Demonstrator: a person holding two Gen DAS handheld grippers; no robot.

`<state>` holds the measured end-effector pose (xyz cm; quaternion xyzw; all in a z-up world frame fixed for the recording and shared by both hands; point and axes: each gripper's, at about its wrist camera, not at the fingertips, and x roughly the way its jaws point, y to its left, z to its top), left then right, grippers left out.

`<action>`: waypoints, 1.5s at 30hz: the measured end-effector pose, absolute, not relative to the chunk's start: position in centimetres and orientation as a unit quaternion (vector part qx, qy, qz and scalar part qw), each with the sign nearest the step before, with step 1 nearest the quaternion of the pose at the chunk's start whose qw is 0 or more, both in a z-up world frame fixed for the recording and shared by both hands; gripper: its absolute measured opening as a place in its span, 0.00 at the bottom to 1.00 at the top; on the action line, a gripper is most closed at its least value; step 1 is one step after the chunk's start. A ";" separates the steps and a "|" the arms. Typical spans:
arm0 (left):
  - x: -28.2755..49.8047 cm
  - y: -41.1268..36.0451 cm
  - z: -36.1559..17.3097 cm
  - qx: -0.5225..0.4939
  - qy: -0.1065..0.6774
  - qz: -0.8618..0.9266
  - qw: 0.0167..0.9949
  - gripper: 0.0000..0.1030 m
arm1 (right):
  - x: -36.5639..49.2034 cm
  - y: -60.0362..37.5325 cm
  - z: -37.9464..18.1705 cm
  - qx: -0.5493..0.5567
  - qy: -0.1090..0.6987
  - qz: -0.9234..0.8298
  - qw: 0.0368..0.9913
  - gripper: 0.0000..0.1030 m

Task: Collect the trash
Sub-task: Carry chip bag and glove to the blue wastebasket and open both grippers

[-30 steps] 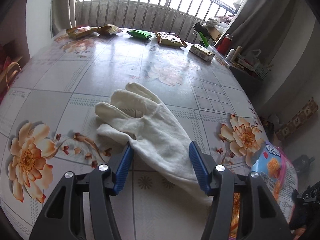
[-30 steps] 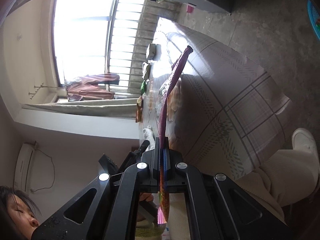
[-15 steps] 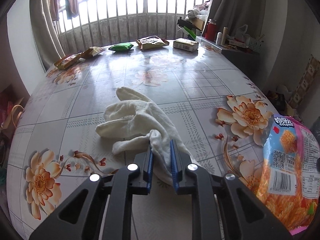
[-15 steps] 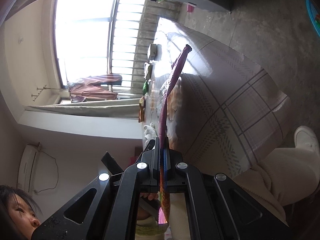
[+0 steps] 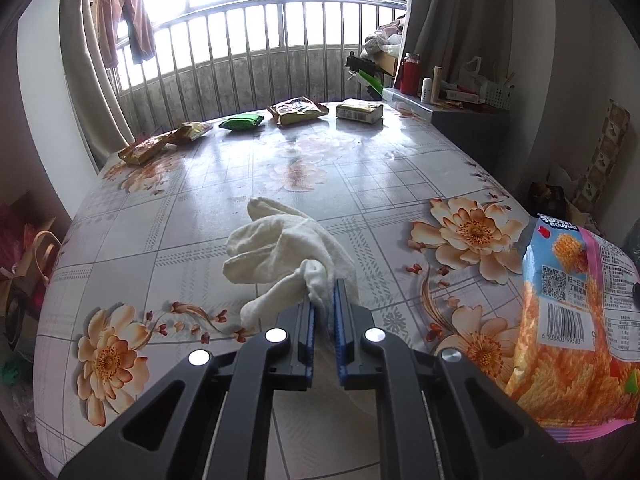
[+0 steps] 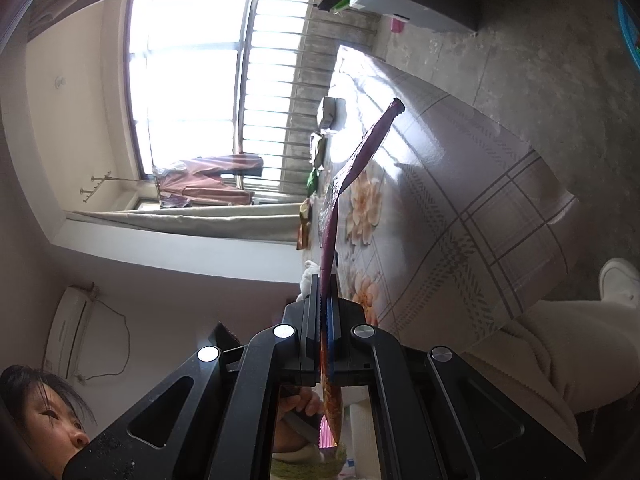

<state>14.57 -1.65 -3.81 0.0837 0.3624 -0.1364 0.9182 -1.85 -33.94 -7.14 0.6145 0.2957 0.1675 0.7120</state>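
Note:
My left gripper (image 5: 323, 300) is shut on the wrist end of a white cloth glove (image 5: 280, 252), which is bunched and partly lifted off the floral table (image 5: 224, 184). An orange and blue snack bag (image 5: 576, 320) hangs at the right edge of the left wrist view. My right gripper (image 6: 325, 292) is shut on that same snack bag (image 6: 352, 172), seen edge-on, held beside the table's near edge. The right wrist view is rolled sideways.
Several snack packets lie along the table's far edge: a gold one (image 5: 144, 150), a green one (image 5: 242, 122), a brown one (image 5: 298, 110) and a yellow one (image 5: 360, 111). A cluttered side cabinet (image 5: 452, 104) stands at the far right. A window railing (image 5: 256, 48) is behind the table.
My left gripper closed on the glove's wrist end and pulled it up and back, bunching the cloth. The snack bag now shows larger at the right. The right gripper stayed shut on the bag.

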 end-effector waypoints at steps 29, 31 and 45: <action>7.0 -7.5 4.5 0.096 0.258 -0.261 0.925 0.07 | -8.7 -37.1 -8.1 0.660 0.190 0.155 0.710 0.00; 6.6 -9.3 4.6 0.100 0.259 -0.281 0.919 0.07 | -10.1 -38.3 -8.3 0.664 0.176 0.143 0.713 0.00; 4.7 -22.2 3.3 0.106 0.305 -0.419 0.848 0.07 | -19.6 -50.0 -13.1 0.655 0.116 -0.052 0.744 0.00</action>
